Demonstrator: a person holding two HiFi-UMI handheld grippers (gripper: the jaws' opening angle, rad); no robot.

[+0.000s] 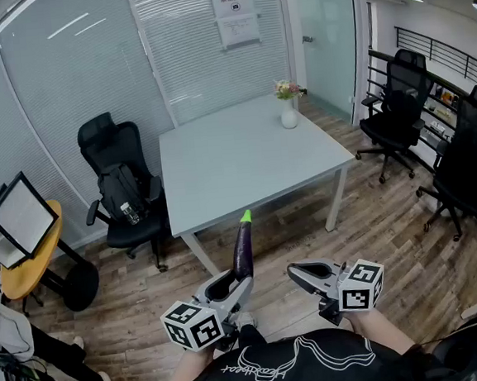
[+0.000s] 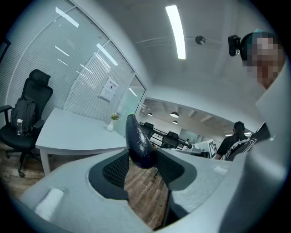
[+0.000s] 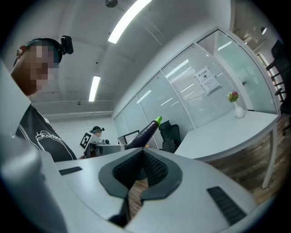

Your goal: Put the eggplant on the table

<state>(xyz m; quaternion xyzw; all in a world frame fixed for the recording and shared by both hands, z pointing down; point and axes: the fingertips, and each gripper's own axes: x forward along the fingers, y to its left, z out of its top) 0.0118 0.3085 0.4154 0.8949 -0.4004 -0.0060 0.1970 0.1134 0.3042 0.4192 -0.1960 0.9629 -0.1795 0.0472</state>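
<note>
The white table point(image 1: 252, 159) was seen standing ahead, with a flower vase point(image 1: 289, 113) near its far right corner. The left hand-held gripper point(image 1: 229, 287) was held short of the table's near edge, over the wooden floor point(image 1: 393, 247). Its jaws were pinched on the thick end of the eggplant point(image 1: 242, 245), whose green tip was pointed towards the table. The right hand-held gripper point(image 1: 310, 272) was held just beside it, jaws pressed together on nothing. Only the pickup was judged done: the eggplant had yet to be carried over the table, set down and released.
</note>
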